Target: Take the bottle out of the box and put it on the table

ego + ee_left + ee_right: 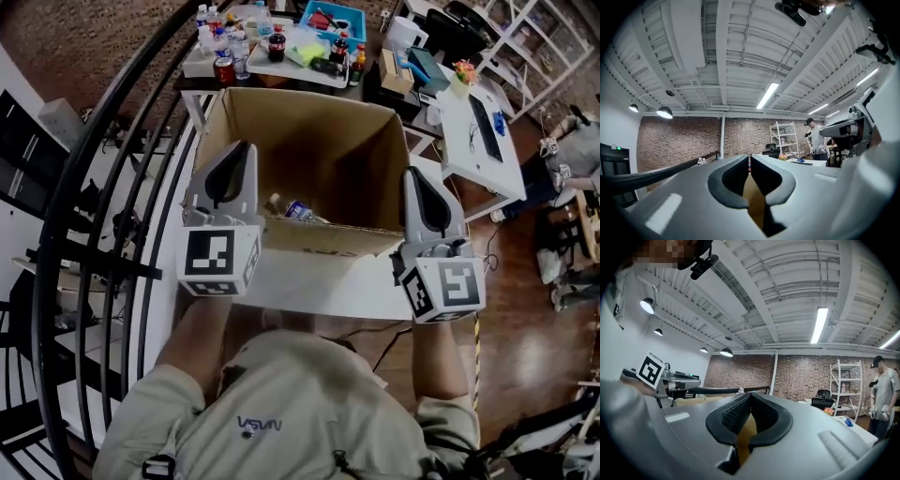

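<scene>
An open cardboard box (pixel 314 141) stands on a white table (pixel 319 281) in the head view. A clear plastic bottle (pixel 295 210) lies on its side on the box floor, close to the near wall. My left gripper (pixel 241 150) is held level over the box's near left corner, its jaws shut with nothing between them. My right gripper (pixel 413 174) hovers at the near right corner, also shut and empty. In the left gripper view the left gripper (pixel 750 158) shows pads together, brown cardboard (pixel 755 199) behind them. The right gripper (pixel 751 395) looks the same in its own view.
Behind the box a table holds several bottles, a can and a blue tray (pixel 333 19). A white desk (pixel 480 131) stands at the right. A black curved railing (pixel 103 187) runs along the left. A person (pixel 883 390) stands far off by white shelves (pixel 784 138).
</scene>
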A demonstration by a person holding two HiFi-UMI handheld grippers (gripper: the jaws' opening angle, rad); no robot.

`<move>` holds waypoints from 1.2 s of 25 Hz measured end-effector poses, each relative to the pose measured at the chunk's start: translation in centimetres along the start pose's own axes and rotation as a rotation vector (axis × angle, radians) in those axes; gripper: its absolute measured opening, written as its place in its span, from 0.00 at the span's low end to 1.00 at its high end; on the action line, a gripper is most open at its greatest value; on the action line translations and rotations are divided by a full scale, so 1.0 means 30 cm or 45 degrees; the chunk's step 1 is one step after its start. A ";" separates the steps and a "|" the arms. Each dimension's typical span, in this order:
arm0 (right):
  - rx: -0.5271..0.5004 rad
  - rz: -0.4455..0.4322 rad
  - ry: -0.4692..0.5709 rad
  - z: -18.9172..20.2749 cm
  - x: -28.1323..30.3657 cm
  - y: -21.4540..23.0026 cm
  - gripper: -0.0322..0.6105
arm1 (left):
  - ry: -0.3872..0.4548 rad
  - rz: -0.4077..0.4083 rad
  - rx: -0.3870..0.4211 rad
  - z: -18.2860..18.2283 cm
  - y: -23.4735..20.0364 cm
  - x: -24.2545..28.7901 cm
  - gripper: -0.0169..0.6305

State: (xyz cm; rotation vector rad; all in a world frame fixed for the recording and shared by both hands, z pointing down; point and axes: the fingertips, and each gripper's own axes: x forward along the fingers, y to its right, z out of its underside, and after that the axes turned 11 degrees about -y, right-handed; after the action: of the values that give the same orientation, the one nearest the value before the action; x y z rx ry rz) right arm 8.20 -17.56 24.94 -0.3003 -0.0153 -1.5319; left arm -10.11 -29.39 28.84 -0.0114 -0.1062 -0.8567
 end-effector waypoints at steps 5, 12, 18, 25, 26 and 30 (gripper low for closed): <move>-0.076 -0.104 -0.068 -0.053 0.132 -0.050 0.08 | -0.010 0.013 -0.027 0.008 -0.070 0.065 0.03; -0.156 -0.269 -0.119 -0.064 0.291 -0.114 0.11 | -0.002 -0.005 -0.016 -0.007 -0.110 0.133 0.03; -0.232 -0.460 -0.263 -0.003 0.469 -0.171 0.19 | -0.056 -0.062 0.012 0.021 -0.133 0.206 0.03; -0.362 -0.671 -0.672 0.324 0.664 -0.290 0.30 | -0.076 -0.112 -0.052 0.036 -0.166 0.232 0.03; -0.367 -0.701 -0.728 0.375 0.679 -0.312 0.31 | -0.074 -0.119 -0.053 0.034 -0.170 0.234 0.03; -0.461 -0.835 -0.935 0.566 0.696 -0.409 0.36 | -0.066 -0.140 -0.057 0.026 -0.187 0.247 0.03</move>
State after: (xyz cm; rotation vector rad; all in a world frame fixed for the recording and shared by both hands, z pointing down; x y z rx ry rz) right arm 0.10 -34.71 47.64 -1.2289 -0.4561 -1.9826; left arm -9.59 -38.62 30.15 -0.0701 -0.1373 -0.9685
